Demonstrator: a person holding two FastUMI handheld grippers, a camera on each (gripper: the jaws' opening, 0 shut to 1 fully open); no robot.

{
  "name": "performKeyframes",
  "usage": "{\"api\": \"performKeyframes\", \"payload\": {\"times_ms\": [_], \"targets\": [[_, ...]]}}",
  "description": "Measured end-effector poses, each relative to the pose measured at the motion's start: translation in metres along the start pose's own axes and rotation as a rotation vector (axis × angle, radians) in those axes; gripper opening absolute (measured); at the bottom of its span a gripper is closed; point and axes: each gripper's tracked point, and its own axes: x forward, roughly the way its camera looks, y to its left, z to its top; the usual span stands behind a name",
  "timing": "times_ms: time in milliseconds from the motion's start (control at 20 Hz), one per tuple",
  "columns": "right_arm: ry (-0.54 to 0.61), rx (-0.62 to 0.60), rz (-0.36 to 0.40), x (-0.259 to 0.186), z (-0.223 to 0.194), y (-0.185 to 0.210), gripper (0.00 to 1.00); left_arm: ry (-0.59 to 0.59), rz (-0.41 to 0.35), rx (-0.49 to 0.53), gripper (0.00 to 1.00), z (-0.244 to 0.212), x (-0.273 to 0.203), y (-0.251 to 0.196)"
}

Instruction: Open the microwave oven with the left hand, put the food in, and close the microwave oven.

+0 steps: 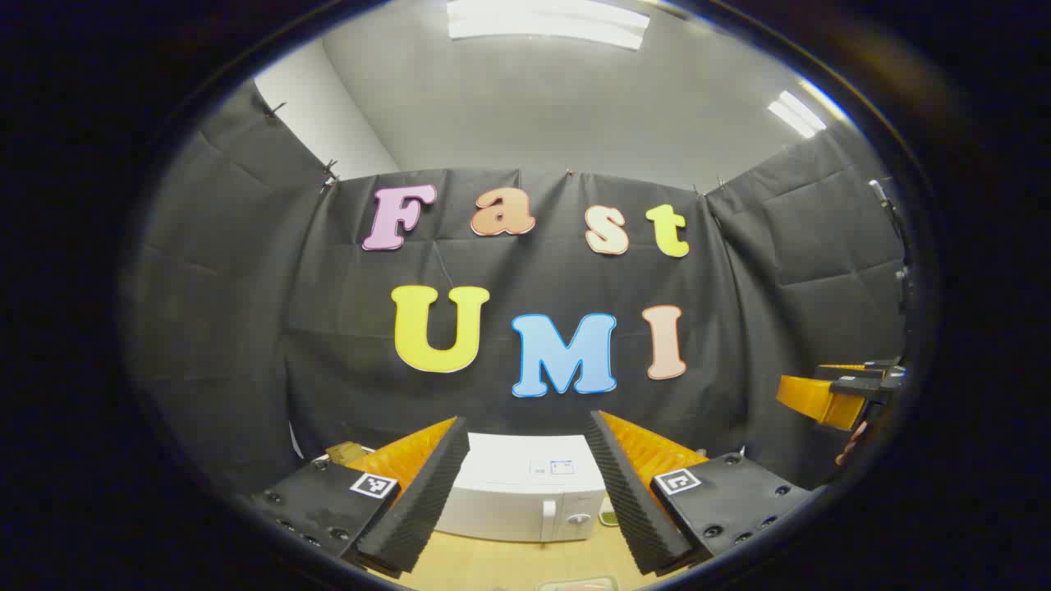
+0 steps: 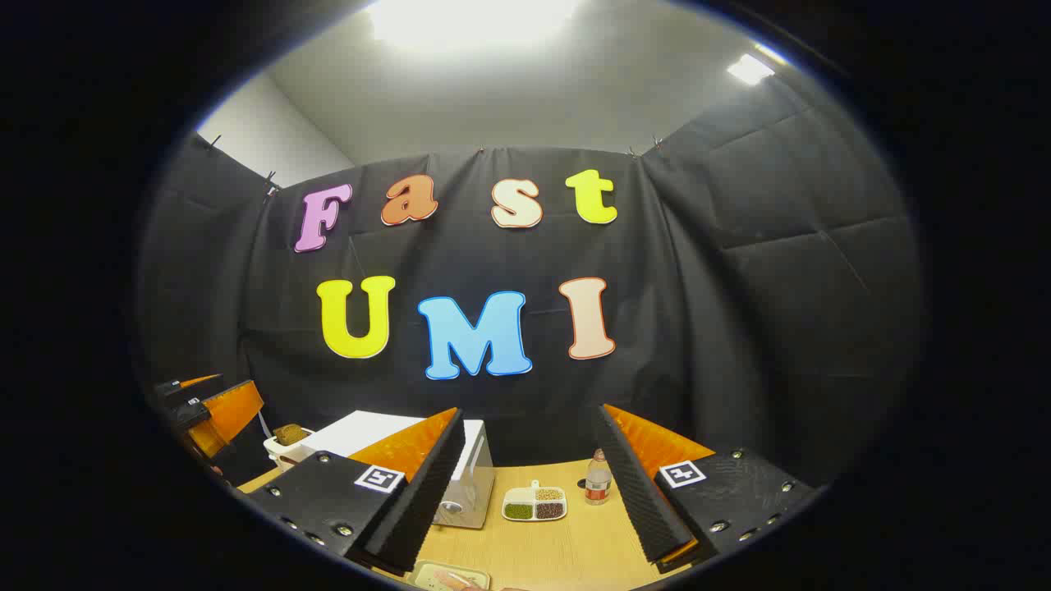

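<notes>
left hand-held gripper [image 1: 525, 492] agape, microwave oven [image 1: 525, 497] ahead

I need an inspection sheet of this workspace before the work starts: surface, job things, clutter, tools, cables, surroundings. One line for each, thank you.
Surface: wooden table, mostly bare in the middle.
Job things: white microwave, door shut; a tray at the near table edge, contents unclear.
Clutter: divided dish with grains; small bottle; white container beside the microwave.
Tools: left tool open, raised, facing the microwave; right tool open, raised, holding nothing.
Cables: nothing seen.
Surroundings: black cloth wall; ceiling lights.
</notes>
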Motion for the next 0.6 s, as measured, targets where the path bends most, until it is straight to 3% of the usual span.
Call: {"api": "performKeyframes", "payload": {"times_ms": [600], "targets": [[0.025,-0.012,-0.004,0.001,-0.008,-0.009,0.97,0.005,-0.026,-0.046,0.98,-0.012,0.009,-0.018]]}}
